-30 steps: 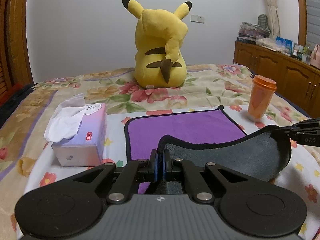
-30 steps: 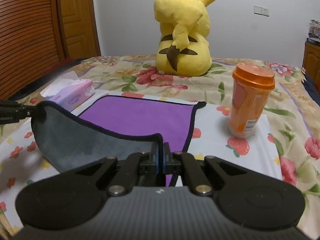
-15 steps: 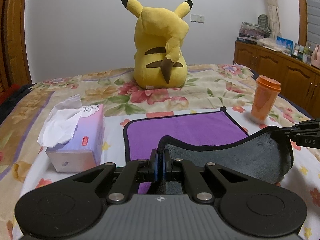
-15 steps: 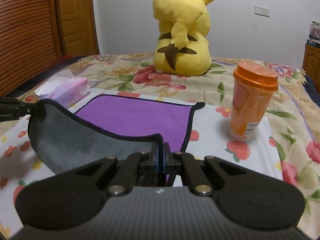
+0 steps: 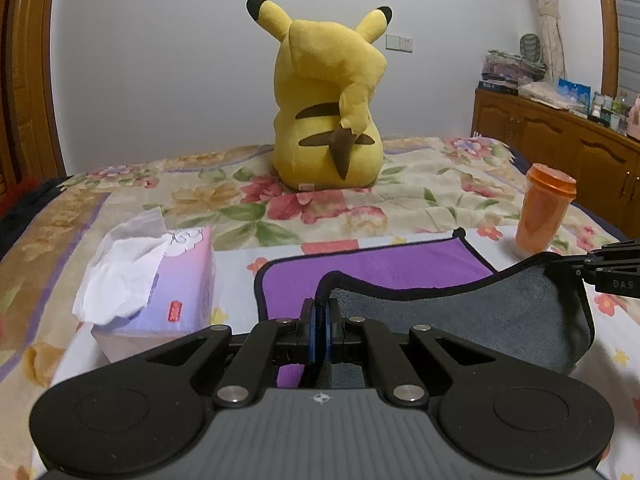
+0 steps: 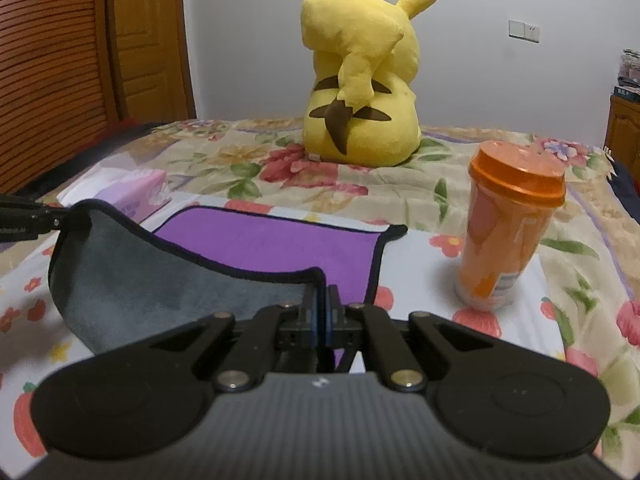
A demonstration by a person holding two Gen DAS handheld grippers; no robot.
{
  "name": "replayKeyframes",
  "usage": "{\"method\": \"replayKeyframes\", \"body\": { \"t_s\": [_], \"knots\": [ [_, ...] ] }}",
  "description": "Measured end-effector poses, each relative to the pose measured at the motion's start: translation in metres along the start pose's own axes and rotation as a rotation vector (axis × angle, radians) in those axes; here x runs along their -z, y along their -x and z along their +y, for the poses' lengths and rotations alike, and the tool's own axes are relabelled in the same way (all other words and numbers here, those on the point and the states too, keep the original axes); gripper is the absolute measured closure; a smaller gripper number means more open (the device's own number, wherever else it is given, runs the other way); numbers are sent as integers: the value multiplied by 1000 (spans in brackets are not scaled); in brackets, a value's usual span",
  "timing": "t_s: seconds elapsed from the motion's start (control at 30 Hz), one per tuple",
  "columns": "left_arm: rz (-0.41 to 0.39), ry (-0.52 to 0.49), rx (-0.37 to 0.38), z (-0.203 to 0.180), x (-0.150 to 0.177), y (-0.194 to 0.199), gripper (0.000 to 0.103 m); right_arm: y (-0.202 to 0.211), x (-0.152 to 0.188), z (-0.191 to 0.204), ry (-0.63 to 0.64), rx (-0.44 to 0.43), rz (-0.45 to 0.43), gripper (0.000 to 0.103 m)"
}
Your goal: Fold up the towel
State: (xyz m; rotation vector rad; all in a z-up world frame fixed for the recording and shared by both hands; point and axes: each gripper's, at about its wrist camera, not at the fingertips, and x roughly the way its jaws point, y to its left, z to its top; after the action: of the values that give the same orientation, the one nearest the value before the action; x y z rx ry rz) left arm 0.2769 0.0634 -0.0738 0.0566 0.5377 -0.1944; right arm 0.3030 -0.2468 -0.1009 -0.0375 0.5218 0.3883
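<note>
The towel is purple on top and grey underneath, with a black hem, and lies on the bed. Its near edge is lifted, so the grey underside hangs between both grippers. My left gripper is shut on the near left corner. My right gripper is shut on the near right corner. The towel also shows in the right wrist view. The right gripper's tip shows at the right edge of the left wrist view, and the left gripper's tip at the left edge of the right wrist view.
A pink tissue box stands left of the towel. An orange lidded cup stands to its right. A yellow plush toy sits behind on the floral bedspread. A wooden cabinet is at far right, a wooden door at left.
Both grippers have risen and moved forward toward the plush toy with the towel's near edge in them. The visible purple strip has shrunk.
</note>
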Motion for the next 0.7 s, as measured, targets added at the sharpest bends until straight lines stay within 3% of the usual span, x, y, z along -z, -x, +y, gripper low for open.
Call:
{"method": "replayKeyframes", "body": {
  "t_s": [0.7],
  "knots": [
    [3, 18, -21, 7, -21, -31, 95, -15, -26, -6, 63, 11, -37, 99]
  ]
}}
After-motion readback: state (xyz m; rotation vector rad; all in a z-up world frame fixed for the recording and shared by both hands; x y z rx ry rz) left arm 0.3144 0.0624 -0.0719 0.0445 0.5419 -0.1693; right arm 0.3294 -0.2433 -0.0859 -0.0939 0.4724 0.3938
